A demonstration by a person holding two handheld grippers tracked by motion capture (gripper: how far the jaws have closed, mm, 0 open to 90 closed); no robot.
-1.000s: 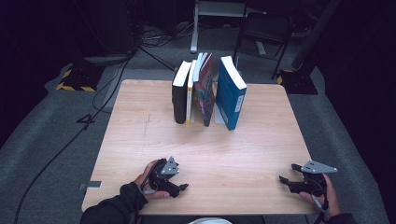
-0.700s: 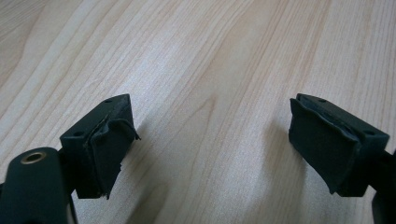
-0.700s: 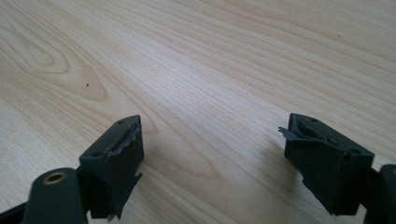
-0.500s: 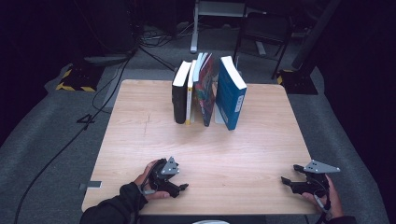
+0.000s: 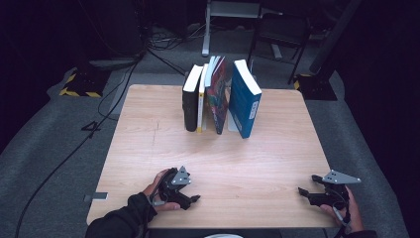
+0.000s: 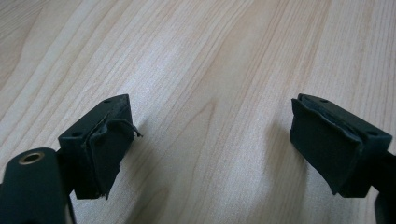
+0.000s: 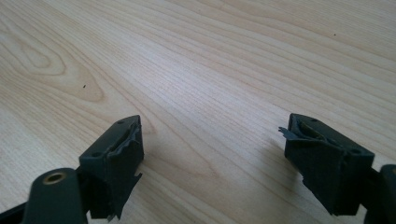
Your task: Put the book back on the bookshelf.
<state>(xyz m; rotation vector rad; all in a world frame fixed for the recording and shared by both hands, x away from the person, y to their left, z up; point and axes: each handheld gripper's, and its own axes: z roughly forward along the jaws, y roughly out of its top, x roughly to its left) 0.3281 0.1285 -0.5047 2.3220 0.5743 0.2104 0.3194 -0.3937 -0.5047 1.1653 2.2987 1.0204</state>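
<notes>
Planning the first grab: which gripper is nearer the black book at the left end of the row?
Left. The left gripper sits at the near edge almost straight below the black book; the right gripper is at the near right corner, farther across the table.

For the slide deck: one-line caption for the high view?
Row of upright books at the light wooden table's far side; left claw and right claw open near the front edge.
</notes>
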